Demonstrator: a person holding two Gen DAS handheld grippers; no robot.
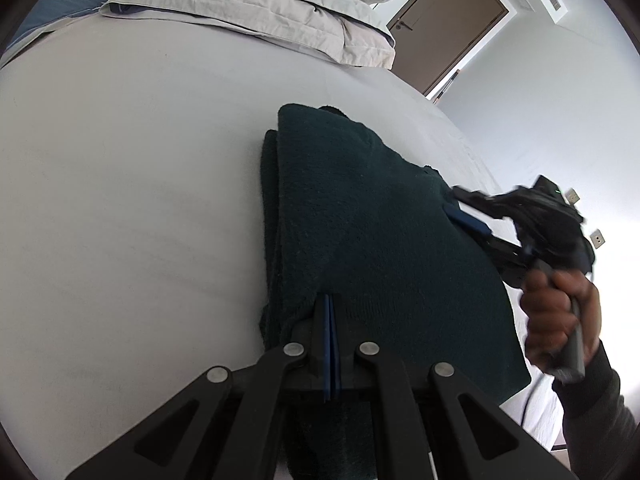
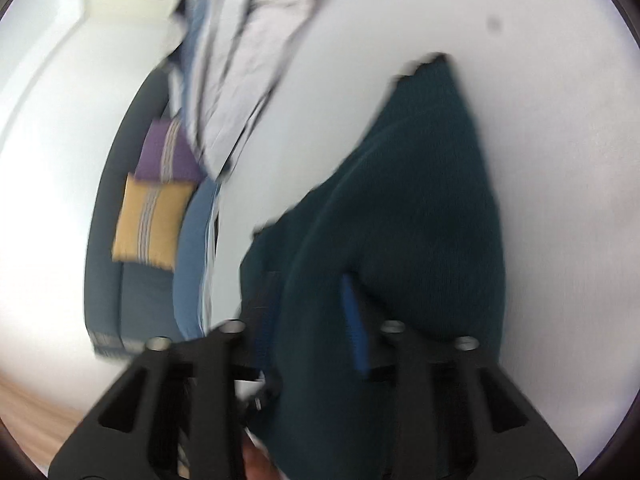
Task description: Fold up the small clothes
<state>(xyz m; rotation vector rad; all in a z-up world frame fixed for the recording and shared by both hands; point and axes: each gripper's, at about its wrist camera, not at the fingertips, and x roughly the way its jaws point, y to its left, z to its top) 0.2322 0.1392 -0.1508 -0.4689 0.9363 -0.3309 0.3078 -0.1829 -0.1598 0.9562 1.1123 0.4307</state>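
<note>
A dark green knitted garment (image 1: 372, 232) lies partly folded on the white bed (image 1: 132, 184). My left gripper (image 1: 329, 312) is shut on its near edge, blue pads pressed together. My right gripper (image 1: 470, 216) holds the garment's right edge, one blue pad showing on the cloth. In the blurred right wrist view the garment (image 2: 420, 208) drapes over the right gripper (image 2: 320, 320); a blue pad (image 2: 356, 320) shows, the other finger is hidden under the cloth.
Stacked grey and blue pillows (image 1: 256, 4) lie at the far end of the bed. A brown door (image 1: 448, 28) is beyond. A dark sofa with a purple cushion (image 2: 168, 152) and a yellow cushion (image 2: 152, 224) stands beside the bed.
</note>
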